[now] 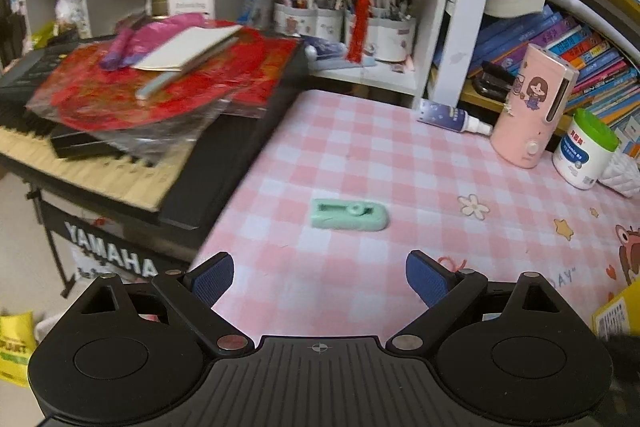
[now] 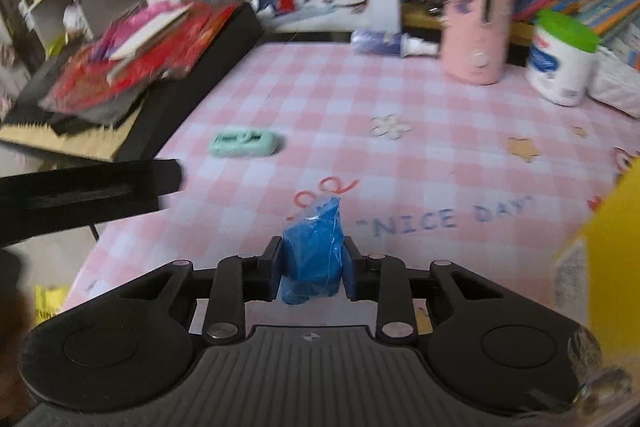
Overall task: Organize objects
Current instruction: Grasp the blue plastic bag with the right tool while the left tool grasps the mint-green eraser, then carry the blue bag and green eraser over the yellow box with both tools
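A mint-green correction-tape dispenser (image 1: pixel 349 214) lies flat on the pink checked tablecloth (image 1: pixel 360 155), a short way ahead of my left gripper (image 1: pixel 320 283), which is open and empty. The dispenser also shows in the right wrist view (image 2: pixel 243 143), far left of the right gripper. My right gripper (image 2: pixel 313 267) is shut on a small blue plastic-wrapped bag (image 2: pixel 313 247) and holds it above the tablecloth (image 2: pixel 400 167) near the printed words "NICE DAY". The left gripper's black finger (image 2: pixel 92 187) reaches in from the left.
A Yamaha keyboard (image 1: pixel 120 163) piled with red papers (image 1: pixel 160 83) borders the table's left. At the back right stand a pink cylinder device (image 1: pixel 530 107), a green-lidded white tub (image 1: pixel 586 151) and a lying spray bottle (image 1: pixel 452 115). Shelves hold pen cups (image 1: pixel 344 15) and books (image 1: pixel 580 55). A yellow box (image 2: pixel 600 259) is at right.
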The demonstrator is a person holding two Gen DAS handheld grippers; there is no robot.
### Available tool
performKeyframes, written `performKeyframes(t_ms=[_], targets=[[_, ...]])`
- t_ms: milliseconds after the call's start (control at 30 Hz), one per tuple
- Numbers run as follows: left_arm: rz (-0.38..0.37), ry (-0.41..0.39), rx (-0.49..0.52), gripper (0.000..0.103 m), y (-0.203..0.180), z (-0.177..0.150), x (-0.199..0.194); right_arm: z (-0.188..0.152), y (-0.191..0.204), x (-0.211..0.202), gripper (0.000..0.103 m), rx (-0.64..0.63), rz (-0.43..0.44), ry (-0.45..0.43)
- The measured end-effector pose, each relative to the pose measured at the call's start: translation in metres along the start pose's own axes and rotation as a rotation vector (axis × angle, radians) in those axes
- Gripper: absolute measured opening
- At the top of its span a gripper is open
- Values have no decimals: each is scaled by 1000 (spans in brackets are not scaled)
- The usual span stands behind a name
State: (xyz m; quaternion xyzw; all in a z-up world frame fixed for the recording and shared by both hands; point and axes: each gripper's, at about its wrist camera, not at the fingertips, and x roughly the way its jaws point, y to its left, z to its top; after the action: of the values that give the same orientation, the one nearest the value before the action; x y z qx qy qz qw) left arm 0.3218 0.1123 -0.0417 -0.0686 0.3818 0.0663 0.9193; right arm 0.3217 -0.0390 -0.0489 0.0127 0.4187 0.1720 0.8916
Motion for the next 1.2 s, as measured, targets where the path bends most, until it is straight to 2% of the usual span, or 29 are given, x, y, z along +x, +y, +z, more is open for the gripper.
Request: performKeyframes(t_ms=[100, 233, 400, 467, 533, 633, 700, 800, 967, 1200], targets=[[-17, 5, 7, 93, -10, 7, 25, -5, -6, -12, 27, 1, 20, 9], [34, 12, 59, 93, -24, 17, 60, -12, -11, -28, 27, -27, 26, -55], [43, 35, 101, 89, -35, 26, 91, -12, -14, -33, 27, -47, 32, -79], [61, 45, 114, 84, -37, 26, 100, -13, -14, -31, 27, -41, 39, -62], [66, 60, 116, 71, -36, 25, 106, -14, -15, -32, 27, -40, 43, -53], [56, 54, 111, 69, -34, 23, 104, -15, -16, -35, 27, -47, 39, -57], [56, 48, 110, 69, -33, 21, 97, -15, -17, -36, 27, -40, 33, -57], [19, 34, 89, 68, -30, 21, 76, -17, -17, -40, 27, -35, 28, -61], [-56, -9, 100, 68, -28, 10, 18, -21, -16, -44, 27, -30, 5, -57], [-113, -46, 85, 69, -10, -18, -60, -35, -9, -61, 27, -44, -16, -60]])
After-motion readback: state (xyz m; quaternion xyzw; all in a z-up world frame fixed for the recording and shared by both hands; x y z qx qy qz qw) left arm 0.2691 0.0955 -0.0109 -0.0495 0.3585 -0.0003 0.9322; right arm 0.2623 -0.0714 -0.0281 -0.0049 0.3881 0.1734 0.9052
